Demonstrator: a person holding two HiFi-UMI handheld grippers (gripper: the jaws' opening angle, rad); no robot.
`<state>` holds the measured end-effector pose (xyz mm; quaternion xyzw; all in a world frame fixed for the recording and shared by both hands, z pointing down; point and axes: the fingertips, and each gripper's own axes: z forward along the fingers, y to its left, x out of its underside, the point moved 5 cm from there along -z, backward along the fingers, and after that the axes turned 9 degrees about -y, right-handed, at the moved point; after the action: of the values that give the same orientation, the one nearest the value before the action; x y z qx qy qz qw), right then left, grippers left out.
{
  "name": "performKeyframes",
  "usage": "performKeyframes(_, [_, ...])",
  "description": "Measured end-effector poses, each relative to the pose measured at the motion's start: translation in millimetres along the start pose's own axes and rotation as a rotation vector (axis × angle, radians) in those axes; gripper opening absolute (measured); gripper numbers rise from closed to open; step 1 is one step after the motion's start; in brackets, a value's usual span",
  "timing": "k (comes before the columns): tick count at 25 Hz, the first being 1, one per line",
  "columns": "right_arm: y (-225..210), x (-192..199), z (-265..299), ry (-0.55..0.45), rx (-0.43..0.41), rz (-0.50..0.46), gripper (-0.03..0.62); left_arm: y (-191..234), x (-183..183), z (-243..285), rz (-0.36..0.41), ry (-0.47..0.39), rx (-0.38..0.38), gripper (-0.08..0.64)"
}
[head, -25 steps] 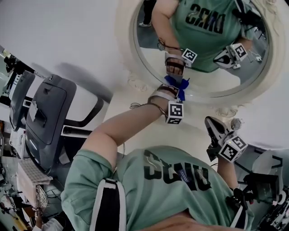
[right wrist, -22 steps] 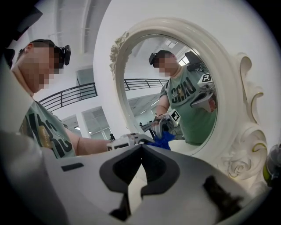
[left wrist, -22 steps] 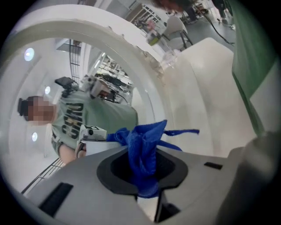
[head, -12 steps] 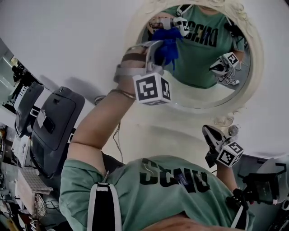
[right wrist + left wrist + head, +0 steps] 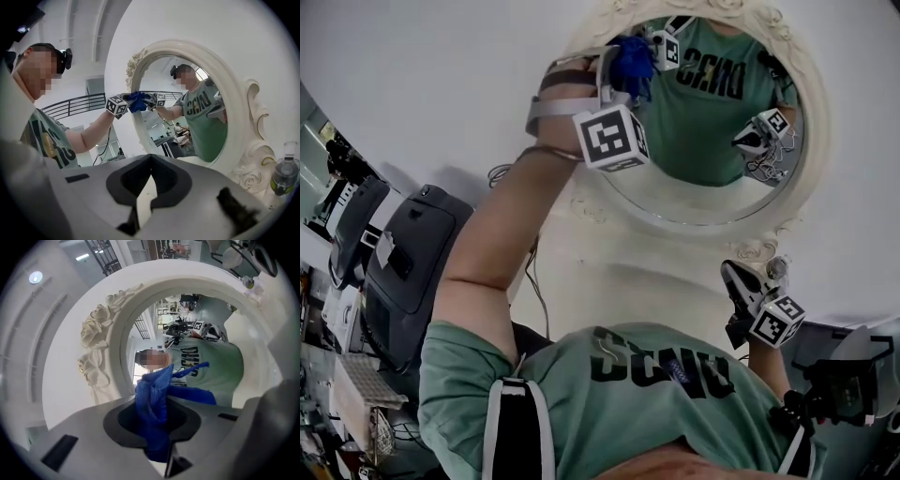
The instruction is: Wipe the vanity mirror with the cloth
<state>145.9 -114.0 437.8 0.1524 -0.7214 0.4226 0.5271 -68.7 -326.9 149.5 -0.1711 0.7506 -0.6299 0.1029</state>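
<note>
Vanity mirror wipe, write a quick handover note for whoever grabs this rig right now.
Left hand-held gripper: shut on the blue cloth, raised to the vanity mirror, with the cloth seemingly against the glass near its upper left edge.
Right hand-held gripper: jaws together, empty, held low below the mirror's lower right.
Done: cloth is picked up and at the glass.
Left: wipe across the rest of the glass; how much is already clean can't be told.
</note>
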Motion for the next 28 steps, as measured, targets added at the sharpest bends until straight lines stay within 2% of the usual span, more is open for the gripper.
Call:
performKeyframes(4, [1,0,1,-0.002,-0.003,0.003,0.008,1,2,0,-0.011,-0.013,-0.007,0.087])
performKeyframes(8, [3,4,1,0.011,-0.002,0.015,0.008,-7,4,-5,-0.073,-0.031,0.009,0.084])
performKeyframes(11, [4,7,0,0.03,-0.007,0.021,0.008,-41,5,-15,-0.085,-0.037,0.018,0.081])
performKeyframes(14, [7,8,2,0.049,-0.009,0.022,0.008,-95,6,-30,-0.046,-0.04,0.06,0.081])
performKeyframes(17, [8,6,4,0.065,-0.009,0.013,0.008,-166,3,-48,-0.039,-0.042,0.168,0.083])
performKeyframes(22, [10,8,7,0.087,-0.01,0.003,0.008,-303,-7,-81,-0.013,-0.059,0.446,0.086])
performKeyframes(24, [10,10,7,0.096,-0.007,0.004,0.008,-337,-10,-89,-0.008,-0.061,0.527,0.086])
performKeyframes(28, [9,13,6,0.11,-0.003,0.011,0.008,-369,-17,-95,-0.021,-0.059,0.616,0.086])
